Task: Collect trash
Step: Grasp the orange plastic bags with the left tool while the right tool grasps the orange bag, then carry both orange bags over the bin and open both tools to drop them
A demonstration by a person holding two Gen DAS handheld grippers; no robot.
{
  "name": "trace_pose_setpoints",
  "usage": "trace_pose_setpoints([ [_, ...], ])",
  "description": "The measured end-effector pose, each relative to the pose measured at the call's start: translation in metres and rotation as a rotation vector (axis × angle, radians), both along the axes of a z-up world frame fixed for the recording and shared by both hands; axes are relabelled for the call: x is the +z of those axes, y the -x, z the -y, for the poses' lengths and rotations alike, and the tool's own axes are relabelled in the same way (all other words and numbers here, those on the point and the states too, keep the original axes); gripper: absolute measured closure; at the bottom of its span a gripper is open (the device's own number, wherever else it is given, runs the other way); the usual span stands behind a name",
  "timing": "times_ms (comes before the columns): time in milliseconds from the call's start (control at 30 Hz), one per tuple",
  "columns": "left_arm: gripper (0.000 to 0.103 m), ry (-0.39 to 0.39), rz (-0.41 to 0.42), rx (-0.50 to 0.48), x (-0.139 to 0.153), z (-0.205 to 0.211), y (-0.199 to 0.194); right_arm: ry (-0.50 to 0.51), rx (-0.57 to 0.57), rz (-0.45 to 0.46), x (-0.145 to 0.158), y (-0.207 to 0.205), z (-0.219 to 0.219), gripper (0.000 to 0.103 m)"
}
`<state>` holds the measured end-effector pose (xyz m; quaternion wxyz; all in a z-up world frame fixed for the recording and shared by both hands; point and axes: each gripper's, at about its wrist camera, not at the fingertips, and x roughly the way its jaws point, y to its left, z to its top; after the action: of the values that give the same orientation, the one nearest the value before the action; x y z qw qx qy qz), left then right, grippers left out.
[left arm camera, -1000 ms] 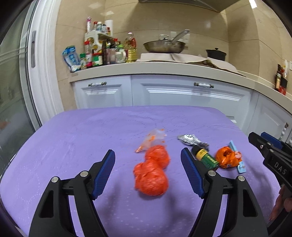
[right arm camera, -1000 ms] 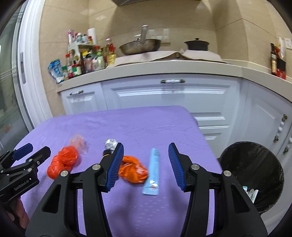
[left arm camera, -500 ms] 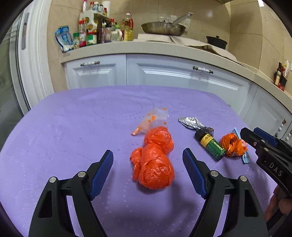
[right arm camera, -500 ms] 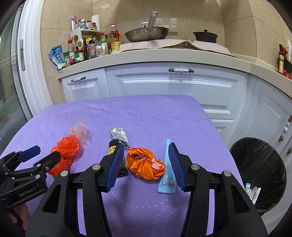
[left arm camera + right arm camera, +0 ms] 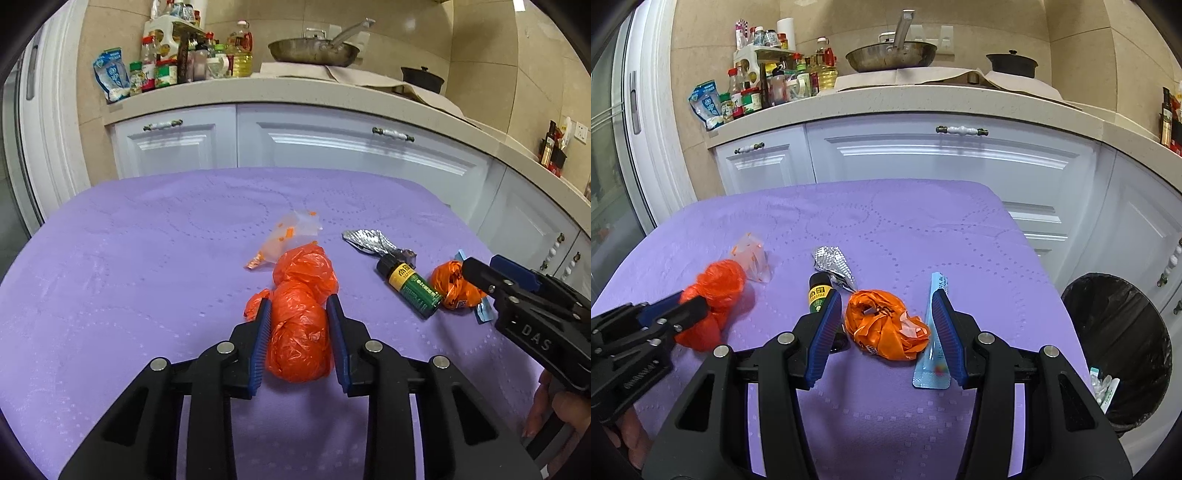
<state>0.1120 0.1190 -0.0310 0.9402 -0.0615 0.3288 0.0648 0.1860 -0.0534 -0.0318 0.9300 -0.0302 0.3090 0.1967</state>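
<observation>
My left gripper (image 5: 298,314) is shut on a crumpled red plastic bag (image 5: 301,332) that lies on the purple tablecloth (image 5: 129,258). The bag also shows in the right wrist view (image 5: 716,291). My right gripper (image 5: 886,314) is open, its fingers on either side of an orange crumpled bag (image 5: 886,325). A blue sachet (image 5: 934,332) lies by its right finger. A small green-labelled bottle (image 5: 818,291), a silver foil wrapper (image 5: 833,264) and a clear wrapper (image 5: 753,258) lie nearby on the cloth.
A black-lined trash bin (image 5: 1119,343) stands on the floor to the right of the table. White kitchen cabinets (image 5: 942,155) and a counter with bottles and a pan run behind the table.
My left gripper has closed on the red bag. My right gripper has moved forward so that its fingers flank the orange bag.
</observation>
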Motion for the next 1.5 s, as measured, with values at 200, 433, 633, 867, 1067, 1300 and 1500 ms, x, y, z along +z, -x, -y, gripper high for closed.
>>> trace_pose_setpoints([
  [200, 0.072, -0.002, 0.019, 0.04, 0.007, -0.013, 0.013, 0.028, 0.006, -0.044, -0.007, -0.006, -0.005, 0.053],
  [433, 0.072, 0.01, 0.017, 0.073, 0.007, -0.025, 0.014, 0.058, 0.02, -0.123, -0.019, -0.013, -0.01, 0.06],
  [633, 0.072, 0.016, 0.023, 0.075, 0.005, -0.025, 0.016, 0.071, 0.034, -0.132, -0.021, -0.01, -0.013, 0.071],
  [867, 0.072, 0.006, 0.035, 0.093, 0.006, -0.025, 0.02, 0.053, 0.027, -0.091, -0.015, -0.003, -0.01, 0.073],
  [1067, 0.072, 0.001, 0.062, 0.104, 0.013, -0.023, 0.027, 0.025, 0.027, -0.041, -0.004, 0.009, -0.004, 0.073],
  [1300, 0.072, -0.031, 0.122, 0.098, 0.028, -0.006, 0.036, -0.007, 0.003, 0.015, 0.014, 0.022, 0.014, 0.073],
  [1500, 0.072, -0.033, 0.147, 0.063, 0.037, 0.014, 0.037, -0.024, -0.033, 0.053, 0.027, 0.032, 0.036, 0.073],
])
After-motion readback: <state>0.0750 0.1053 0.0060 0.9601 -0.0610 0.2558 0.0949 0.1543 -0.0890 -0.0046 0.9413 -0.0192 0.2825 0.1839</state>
